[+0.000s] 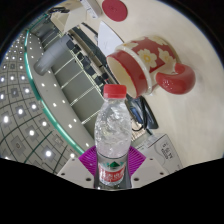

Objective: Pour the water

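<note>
Both fingers [113, 172] press their purple pads [88, 160] on the sides of a clear plastic water bottle [114, 135], so the fingers hold it tight. It has a red cap [115, 91] and a green and red label [111, 170]. The whole view is tipped over. Past the bottle, a red and white pitcher with flower patterns [152, 62] sits on the pale table [185, 115], near its edge. Close beside the bottle a dark cable [146, 112] loops across the table.
</note>
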